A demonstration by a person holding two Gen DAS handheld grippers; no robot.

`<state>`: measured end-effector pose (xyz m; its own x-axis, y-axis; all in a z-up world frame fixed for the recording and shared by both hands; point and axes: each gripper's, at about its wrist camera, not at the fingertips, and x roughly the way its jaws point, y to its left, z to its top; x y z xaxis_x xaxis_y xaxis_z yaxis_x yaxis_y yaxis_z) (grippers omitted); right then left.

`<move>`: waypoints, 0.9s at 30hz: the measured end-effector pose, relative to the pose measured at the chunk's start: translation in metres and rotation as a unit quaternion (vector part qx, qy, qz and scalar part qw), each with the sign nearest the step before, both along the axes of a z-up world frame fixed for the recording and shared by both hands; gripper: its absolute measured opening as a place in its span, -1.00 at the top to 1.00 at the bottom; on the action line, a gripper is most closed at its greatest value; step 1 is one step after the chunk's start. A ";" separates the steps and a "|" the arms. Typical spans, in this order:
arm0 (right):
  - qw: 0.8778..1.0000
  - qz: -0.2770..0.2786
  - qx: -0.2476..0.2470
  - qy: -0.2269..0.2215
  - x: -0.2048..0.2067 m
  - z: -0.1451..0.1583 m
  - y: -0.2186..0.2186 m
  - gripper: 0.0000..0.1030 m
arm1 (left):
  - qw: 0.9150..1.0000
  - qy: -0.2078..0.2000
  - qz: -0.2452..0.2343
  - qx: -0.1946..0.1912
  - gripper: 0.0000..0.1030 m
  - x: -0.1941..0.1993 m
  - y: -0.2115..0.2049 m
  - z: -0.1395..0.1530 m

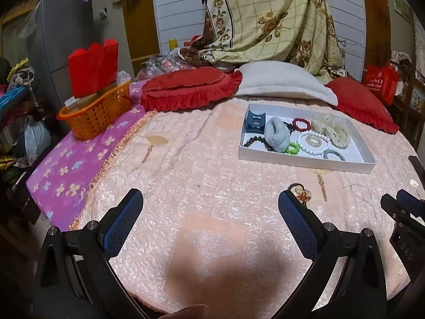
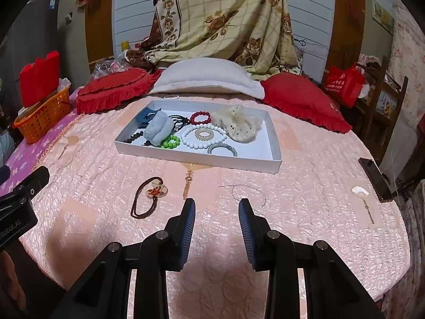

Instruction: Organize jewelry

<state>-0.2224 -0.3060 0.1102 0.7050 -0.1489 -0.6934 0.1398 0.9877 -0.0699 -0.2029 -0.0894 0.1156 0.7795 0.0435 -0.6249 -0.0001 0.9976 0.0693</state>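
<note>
The left gripper (image 1: 210, 202) stands wide open over the pink bedspread (image 1: 212, 186), with nothing between its blue pads. The right gripper (image 2: 217, 207) is partly open, its jaws much closer together, and it too grips nothing; only bedspread shows between its fingers.

The white tray (image 2: 276, 143) is the landmark, lying on the bedspread ahead of both grippers. Inside it sit a white bead bracelet (image 2: 187, 139), a red bead bracelet (image 2: 200, 117), a green bead bracelet (image 2: 170, 141), a grey-blue scrunchie (image 2: 159, 130), a cream scrunchie (image 2: 236, 125), a blue claw clip (image 2: 144, 115) and a silvery bangle (image 2: 221, 148).

Outside the tray, nearer the grippers, a brown cord necklace (image 2: 140, 199) with an amber pendant lies flat on the bedspread, close beside the left gripper's right finger in the left wrist view. A thin dark loop (image 2: 248, 190) lies just ahead of the right gripper. Beyond the tray lie a white pillow (image 2: 207, 77) and red cushions (image 2: 117, 87).
</note>
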 end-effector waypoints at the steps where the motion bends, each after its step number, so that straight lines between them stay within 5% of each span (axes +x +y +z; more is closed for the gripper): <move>1: 1.000 0.001 0.001 0.001 0.000 -0.001 0.001 0.38 | 1.000 0.005 -0.001 -0.003 -0.98 0.001 0.000 -0.002; 27: 1.000 -0.003 0.012 0.024 0.005 -0.016 0.002 0.37 | 0.999 0.048 -0.023 0.000 -0.98 0.003 -0.011 -0.021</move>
<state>-0.2173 -0.3035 0.0942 0.6698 -0.1352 -0.7301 0.1424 0.9884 -0.0524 -0.2002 -0.1004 0.0945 0.7167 0.0087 -0.6973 0.0530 0.9964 0.0669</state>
